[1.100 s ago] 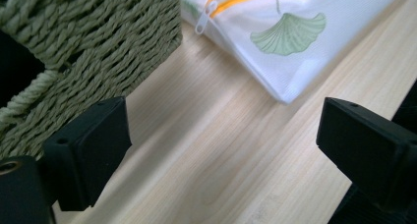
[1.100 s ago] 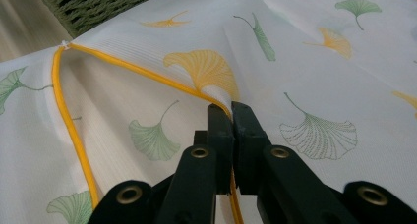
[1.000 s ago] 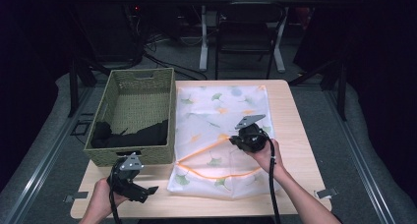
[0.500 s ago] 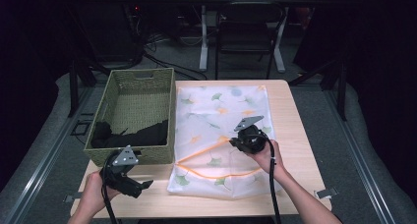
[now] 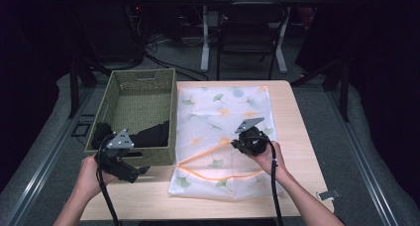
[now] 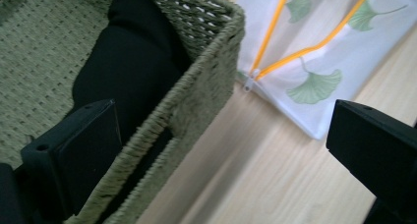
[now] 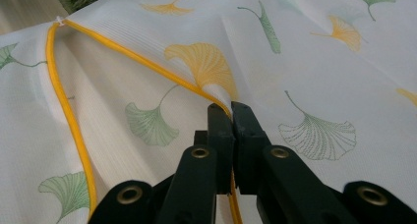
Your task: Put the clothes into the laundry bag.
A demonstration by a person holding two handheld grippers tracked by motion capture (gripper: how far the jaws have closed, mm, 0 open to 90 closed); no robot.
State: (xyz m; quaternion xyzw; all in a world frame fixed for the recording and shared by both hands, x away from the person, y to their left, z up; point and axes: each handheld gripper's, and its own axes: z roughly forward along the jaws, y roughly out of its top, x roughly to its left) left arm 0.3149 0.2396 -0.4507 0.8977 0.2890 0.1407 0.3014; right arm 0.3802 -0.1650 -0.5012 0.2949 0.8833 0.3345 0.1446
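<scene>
Orange-edged bag mouth (image 7: 147, 67) pinched in the right gripper (image 7: 231, 108); left gripper (image 6: 221, 150), wide, should next grasp the black garment (image 6: 133, 62) ahead.

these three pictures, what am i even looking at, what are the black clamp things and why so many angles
No robot here: a person sits at a wooden table and holds a two-jaw clamp tool, called a gripper, in each hand. One picture comes from a camera above the table. The other two come from small cameras riding on each gripper, looking along its black jaws.

On the table lie a woven basket with a black cloth inside, and beside it a white mesh bag printed with leaves, with an orange zipper that stands open.

The right gripper has its jaws pinched shut on the bag's zipper edge. The left gripper is open and holds nothing; it sits at the basket's near corner, one jaw over the inside where the cloth is, the other over the table.
</scene>
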